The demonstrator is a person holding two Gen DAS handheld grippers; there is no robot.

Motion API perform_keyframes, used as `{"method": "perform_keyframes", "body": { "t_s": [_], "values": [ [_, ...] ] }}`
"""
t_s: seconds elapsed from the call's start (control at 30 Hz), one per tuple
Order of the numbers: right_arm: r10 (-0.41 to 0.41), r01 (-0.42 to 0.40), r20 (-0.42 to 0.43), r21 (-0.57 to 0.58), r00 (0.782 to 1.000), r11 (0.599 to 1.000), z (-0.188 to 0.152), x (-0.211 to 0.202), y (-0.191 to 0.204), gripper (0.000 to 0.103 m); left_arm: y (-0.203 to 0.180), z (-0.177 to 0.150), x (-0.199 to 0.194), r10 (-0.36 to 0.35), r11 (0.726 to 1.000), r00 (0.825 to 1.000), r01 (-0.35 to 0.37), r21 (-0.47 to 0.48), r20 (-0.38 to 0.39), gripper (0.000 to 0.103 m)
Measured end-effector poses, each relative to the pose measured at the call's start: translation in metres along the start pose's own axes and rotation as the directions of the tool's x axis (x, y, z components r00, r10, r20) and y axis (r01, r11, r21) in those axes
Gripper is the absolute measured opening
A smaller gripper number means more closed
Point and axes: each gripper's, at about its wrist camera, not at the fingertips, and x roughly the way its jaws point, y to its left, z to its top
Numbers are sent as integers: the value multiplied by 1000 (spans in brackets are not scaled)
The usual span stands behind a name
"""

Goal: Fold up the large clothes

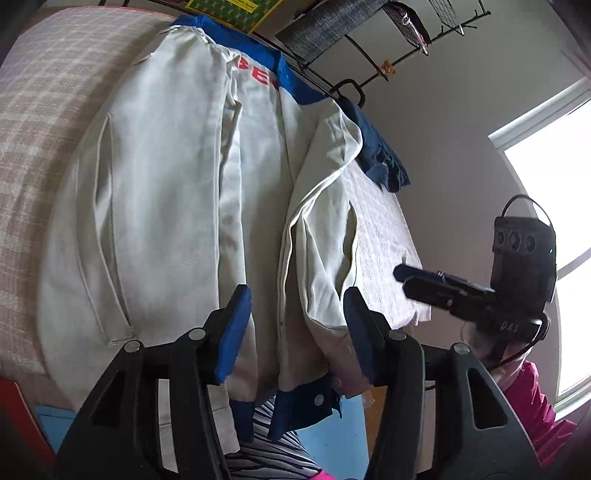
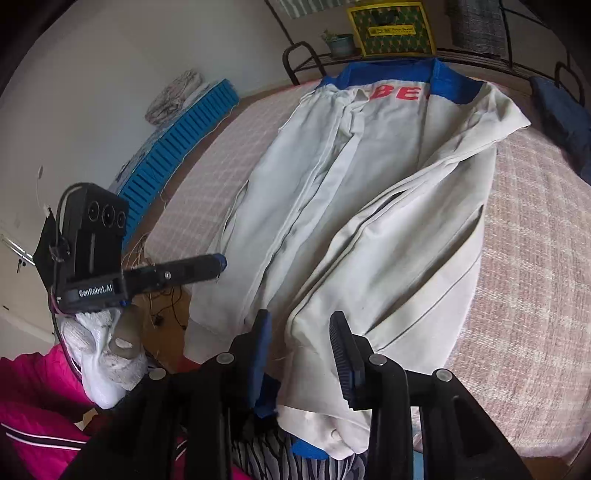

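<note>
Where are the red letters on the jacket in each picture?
Left wrist view: the red letters sit near the top, a little left of the middle, just below the blue collar.
Right wrist view: the red letters sit near the top, right of the middle, again just below the blue collar.
Shared landmark: the yellow-green box behind the collar.
</note>
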Motion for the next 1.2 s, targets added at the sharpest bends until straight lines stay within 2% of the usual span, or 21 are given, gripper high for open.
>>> {"method": "perform_keyframes", "body": {
  "t_s": [0.07, 0.13, 0.2, 0.23, 0.33, 0.4, 0.47, 0.57, 0.7, 0.83, 0.93, 1.0, 1.03, 1.17, 1.2],
  "values": [
    [-26, 24, 44, 51, 999, 998, 8, -13, -22, 52, -8, 0, 16, 34, 999, 999, -33, 32, -20, 54],
    [-50, 40, 78, 117, 996, 992, 19, -21, -51, 53, -12, 0, 30, 62, 997, 997, -60, 51, -38, 54],
    [-57, 38, 106, 178, 993, 983, 32, -25, -80, 60, -12, 2, 43, 52, 998, 996, -50, 30, -66, 54],
    [-58, 32, 121, 207, 991, 978, 39, -27, -95, 67, -12, 2, 48, 48, 999, 996, -47, 20, -77, 54],
    [-64, 14, 161, 295, 985, 955, 60, -23, -131, 69, -15, 3, 62, 63, 998, 993, -60, 32, -103, 54],
    [-85, 32, 146, 333, 986, 942, 73, -16, -146, 69, -20, 0, 69, 79, 996, 988, -72, 61, -131, 54],
    [-88, 32, 141, 360, 986, 932, 70, -14, -151, 63, -25, -5, 73, 102, 990, 984, -87, 107, -149, 54],
    [-29, -22, 146, 334, 989, 942, 52, -16, -140, 53, -24, -9, 73, 109, 988, 982, -90, 123, -157, 54],
    [56, -76, 88, 246, 995, 966, 3, -13, -104, 42, -22, -7, 71, 88, 992, 983, -71, 106, -164, 54],
    [76, -72, -29, 128, 997, 989, -53, 4, -64, 42, -25, -5, 67, 99, 987, 982, -76, 140, -162, 54],
    [128, -121, -85, 81, 988, 989, -85, 19, -47, 42, -25, -3, 62, 93, 988, 984, -72, 133, -153, 54],
    [105, -101, -93, 49, 990, 994, -95, 24, -37, 43, -24, -1, 58, 82, 991, 986, -66, 116, -145, 54],
    [95, -93, -100, 30, 990, 995, -98, 27, -34, 47, -23, 0, 55, 83, 992, 987, -68, 111, -140, 54],
    [148, -148, -96, 5, 984, 989, -98, 25, -31, 47, -21, 1, 45, 92, 990, 988, -78, 116, -123, 54],
    [124, -127, -92, -23, 988, 992, -97, 23, -27, 47, -20, 1, 43, 100, 989, 988, -85, 122, -121, 54]
  ]
}}
